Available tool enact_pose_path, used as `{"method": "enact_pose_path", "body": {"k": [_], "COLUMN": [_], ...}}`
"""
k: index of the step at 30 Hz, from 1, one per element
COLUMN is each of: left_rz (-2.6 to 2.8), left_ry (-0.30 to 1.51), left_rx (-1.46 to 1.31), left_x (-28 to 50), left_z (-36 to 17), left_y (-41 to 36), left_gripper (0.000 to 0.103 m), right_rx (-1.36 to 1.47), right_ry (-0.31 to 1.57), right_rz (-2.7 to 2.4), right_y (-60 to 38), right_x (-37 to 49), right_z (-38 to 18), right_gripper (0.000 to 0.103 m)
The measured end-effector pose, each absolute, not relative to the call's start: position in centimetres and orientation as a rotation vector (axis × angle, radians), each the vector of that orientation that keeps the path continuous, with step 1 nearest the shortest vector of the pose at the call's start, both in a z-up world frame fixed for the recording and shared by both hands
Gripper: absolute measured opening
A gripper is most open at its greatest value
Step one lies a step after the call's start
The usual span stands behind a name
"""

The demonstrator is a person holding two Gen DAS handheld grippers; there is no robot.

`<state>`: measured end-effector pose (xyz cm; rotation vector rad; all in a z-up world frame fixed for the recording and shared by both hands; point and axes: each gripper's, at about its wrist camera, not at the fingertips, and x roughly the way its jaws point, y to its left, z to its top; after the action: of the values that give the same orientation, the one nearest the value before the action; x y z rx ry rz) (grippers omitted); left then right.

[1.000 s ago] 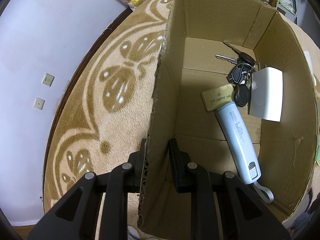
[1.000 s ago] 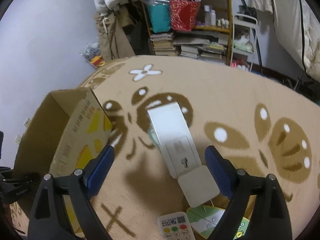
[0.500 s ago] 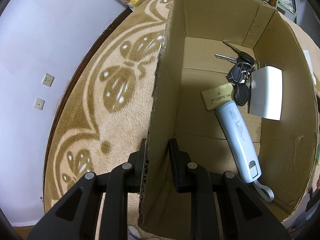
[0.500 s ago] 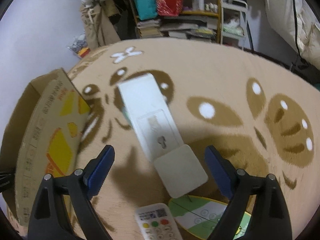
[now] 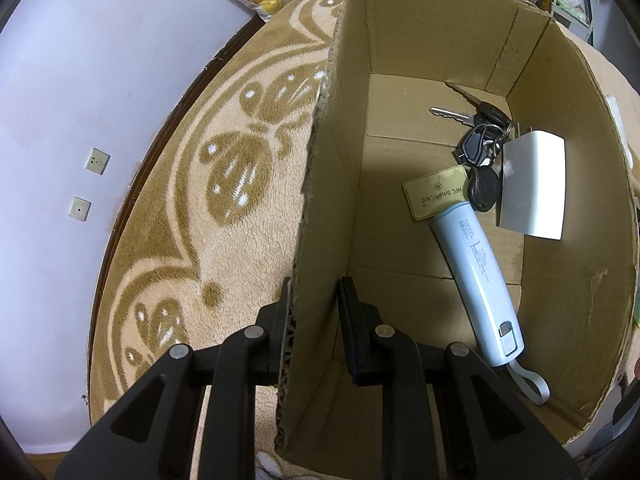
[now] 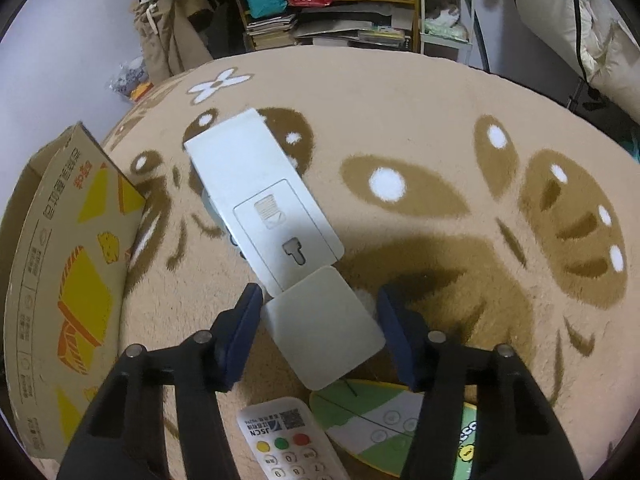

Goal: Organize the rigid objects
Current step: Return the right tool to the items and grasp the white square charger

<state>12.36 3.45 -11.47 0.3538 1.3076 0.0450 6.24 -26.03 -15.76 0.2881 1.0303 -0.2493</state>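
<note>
1. The white rectangular device [image 6: 264, 196] lies flat on the patterned rug [image 6: 440, 128], back side up, running from the middle of the right wrist view up toward 11 o'clock. A square white flap [image 6: 324, 328] overlaps its near end, and whether that flap is joined to it I cannot tell.
2. My read: hard plastic, stiff, probably light, with a smooth and fairly slick shell. The long side edges look the safest place to pinch. The flap may shift or hinge, so gripping there alone is a risk.
3. The right gripper [image 6: 320, 328] sits low, its blue-padded jaws spread moderately, one either side of the flap. The left pad [image 6: 240, 336] is just beside the flap's edge; the right pad stands a little apart. Nothing is clamped yet.
4. At 6 o'clock, beneath that gripper, lie a white remote control [image 6: 288, 444] with coloured buttons and a green card [image 6: 384, 420], both near the flap.
5. The cardboard box [image 5: 400, 52] stands at 9 o'clock from the device in the right wrist view, close enough for a short carry.
6. The left gripper [image 5: 314, 332] straddles the box's near wall, jaws narrow, one outside and one inside. The outer one touches the cardboard; whether the inner one presses it I cannot tell.
7. Inside the box: a pale blue power bank [image 5: 476, 276], a gold NFC card [image 5: 434, 192], a bunch of keys [image 5: 480, 144] and a white adapter [image 5: 534, 184], clustered toward 2 o'clock.
</note>
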Motion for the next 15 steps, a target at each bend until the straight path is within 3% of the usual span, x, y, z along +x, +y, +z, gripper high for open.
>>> {"method": "enact_pose_path", "body": {"k": [4,15], "left_rz": [0.045,0.045], "left_ry": [1.307,1.308], "left_rx": [0.355,0.354], "left_x": [12.4,12.4], "left_z": [-11.5,-11.5], "left_y": [3.4,3.4], "left_gripper": [0.020,0.020], "right_rx": [0.279,0.253], "right_ry": [1.017,1.094], "right_rz": [-0.226,-0.196], "right_y": [-25.3,-24.8], "right_x": [6.3,6.7], "right_z": [-15.3,-16.0], "right_gripper": [0.051,0.055]}}
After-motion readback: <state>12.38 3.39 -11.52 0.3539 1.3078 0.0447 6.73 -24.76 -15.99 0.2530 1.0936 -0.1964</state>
